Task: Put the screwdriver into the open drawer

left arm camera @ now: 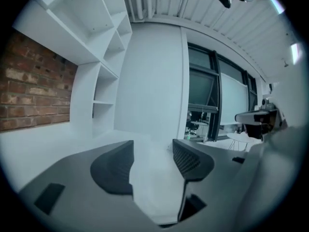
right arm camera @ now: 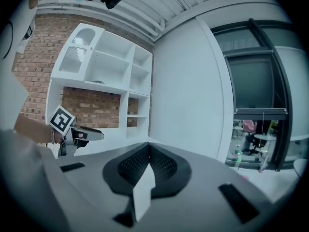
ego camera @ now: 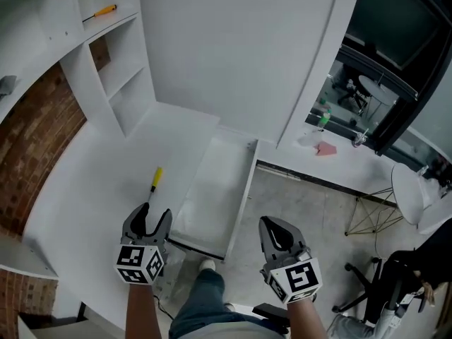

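Observation:
A screwdriver with a yellow handle lies on the white desk, just left of the open drawer. Its dark shaft points toward my left gripper. That gripper hovers just short of the shaft tip, its jaws open and nothing between them. In the left gripper view the left gripper shows only white surface between its pads, and the screwdriver is hidden. My right gripper hangs to the right of the drawer, over the floor. In its own view the right gripper is shut and empty.
A white shelf unit against a brick wall holds a second yellow-handled screwdriver. The person's leg is below the drawer's front. A chair base and a white stool stand at the right.

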